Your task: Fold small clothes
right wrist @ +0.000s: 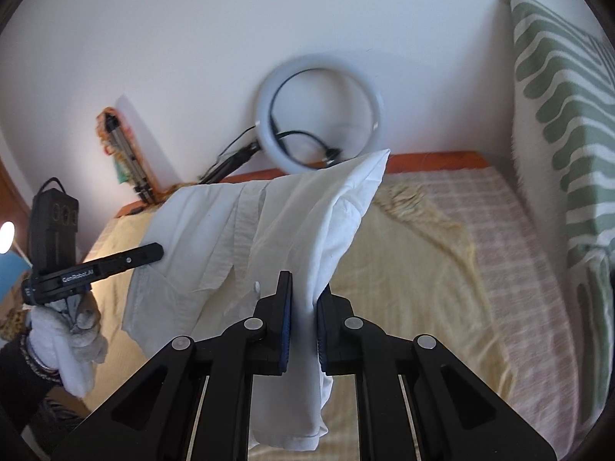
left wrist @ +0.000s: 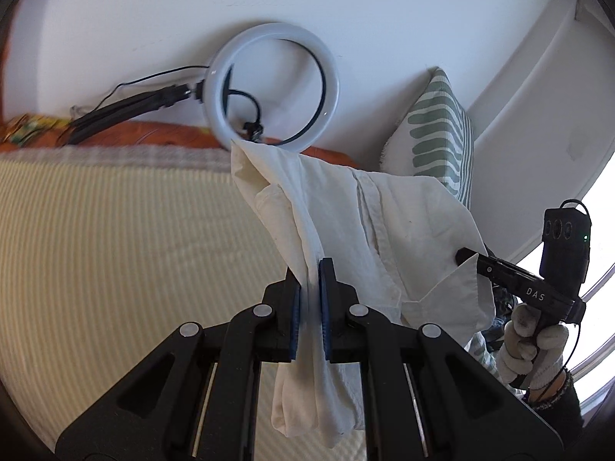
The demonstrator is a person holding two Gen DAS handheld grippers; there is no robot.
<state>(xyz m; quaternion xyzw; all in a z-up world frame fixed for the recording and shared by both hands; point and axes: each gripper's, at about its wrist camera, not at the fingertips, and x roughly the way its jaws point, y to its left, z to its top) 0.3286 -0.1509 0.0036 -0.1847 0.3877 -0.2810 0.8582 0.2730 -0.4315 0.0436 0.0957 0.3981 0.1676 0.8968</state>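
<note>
While both grippers' jaws clench it, the white garment (left wrist: 369,223) hangs between them, seemingly off the bed (right wrist: 442,269).

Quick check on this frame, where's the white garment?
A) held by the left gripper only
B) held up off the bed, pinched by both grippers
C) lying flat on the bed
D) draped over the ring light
B: the white garment hangs in the air above the bed, its cloth pinched between the jaws of the left gripper and also the right gripper.
</note>
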